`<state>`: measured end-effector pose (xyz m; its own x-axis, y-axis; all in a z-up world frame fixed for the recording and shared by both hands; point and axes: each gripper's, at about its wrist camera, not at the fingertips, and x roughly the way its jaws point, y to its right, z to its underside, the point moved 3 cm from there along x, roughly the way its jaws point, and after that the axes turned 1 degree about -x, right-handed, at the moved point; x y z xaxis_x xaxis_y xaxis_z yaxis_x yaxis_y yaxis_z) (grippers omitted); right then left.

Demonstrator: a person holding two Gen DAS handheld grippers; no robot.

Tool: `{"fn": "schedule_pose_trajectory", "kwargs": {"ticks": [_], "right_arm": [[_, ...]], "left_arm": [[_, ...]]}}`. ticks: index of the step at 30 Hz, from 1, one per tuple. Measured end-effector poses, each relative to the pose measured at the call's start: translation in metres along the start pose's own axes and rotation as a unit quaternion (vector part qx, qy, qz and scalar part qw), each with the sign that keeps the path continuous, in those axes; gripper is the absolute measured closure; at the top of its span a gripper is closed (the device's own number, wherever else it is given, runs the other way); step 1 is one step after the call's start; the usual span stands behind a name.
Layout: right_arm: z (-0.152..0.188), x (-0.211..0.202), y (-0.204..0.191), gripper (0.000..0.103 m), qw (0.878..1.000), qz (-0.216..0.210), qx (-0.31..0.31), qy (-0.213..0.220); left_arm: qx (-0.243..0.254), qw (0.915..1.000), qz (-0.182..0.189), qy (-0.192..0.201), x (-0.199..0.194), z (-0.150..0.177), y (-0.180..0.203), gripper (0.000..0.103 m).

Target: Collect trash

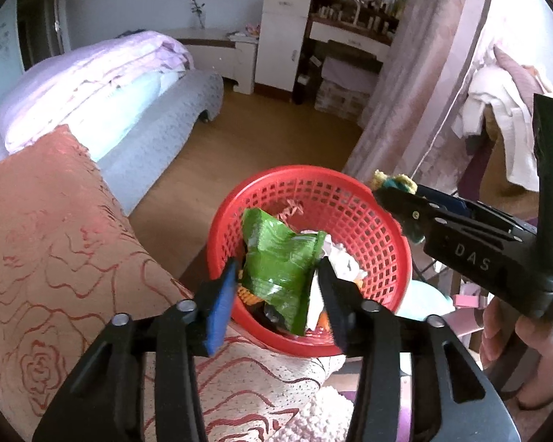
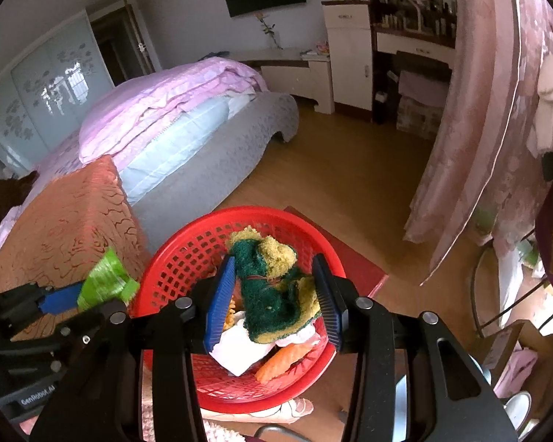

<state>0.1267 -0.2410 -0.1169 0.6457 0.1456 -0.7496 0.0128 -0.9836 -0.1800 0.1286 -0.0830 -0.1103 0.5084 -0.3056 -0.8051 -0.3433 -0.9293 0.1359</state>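
A red mesh basket (image 1: 350, 199) (image 2: 188, 254) sits below both grippers and holds white paper (image 1: 341, 258) and an orange scrap (image 2: 287, 357). My left gripper (image 1: 278, 269) hangs over the basket with its jaws apart. A crumpled green wrapper (image 1: 272, 243) (image 2: 105, 281) stands between them, leaning on the right finger, with a small gap to the blue left pad (image 1: 221, 305). My right gripper (image 2: 274, 259) (image 1: 387, 191) is shut on a green and yellow scouring sponge (image 2: 269, 287) (image 1: 390, 180), held above the basket's far right rim.
An orange rose-patterned cushion (image 1: 55, 239) lies to the left of the basket. A bed (image 1: 92, 84) with a lilac quilt lies behind it. Wooden floor (image 1: 239, 140) stretches toward a white dresser (image 1: 284, 37). A pink curtain (image 1: 424, 73) hangs on the right. A person's hand (image 1: 516, 331) grips the right tool.
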Motion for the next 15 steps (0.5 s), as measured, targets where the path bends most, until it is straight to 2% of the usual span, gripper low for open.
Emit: {"fn": "schedule_pose_trajectory", "kwargs": {"ticks": [6, 7, 11, 15], "right_arm": [[0.001, 0.004, -0.005, 0.044, 1.0, -0.015, 0.003, -0.006], [0.001, 0.003, -0.004, 0.038, 1.0, -0.017, 0.009, -0.006], [-0.001, -0.001, -0.003, 0.036, 1.0, -0.016, 0.017, 0.0], [-0.002, -0.008, -0.003, 0.025, 0.999, -0.021, 0.029, 0.011]], "left_arm": [[-0.003, 1.0, 0.002, 0.004, -0.005, 0.002, -0.004, 0.034], [-0.004, 1.0, 0.002, 0.005, -0.007, 0.003, -0.005, 0.033], [-0.013, 0.9999, 0.0, 0.01, -0.014, 0.002, -0.009, 0.032], [-0.01, 0.9994, -0.014, 0.03, -0.028, 0.003, -0.012, 0.031]]}}
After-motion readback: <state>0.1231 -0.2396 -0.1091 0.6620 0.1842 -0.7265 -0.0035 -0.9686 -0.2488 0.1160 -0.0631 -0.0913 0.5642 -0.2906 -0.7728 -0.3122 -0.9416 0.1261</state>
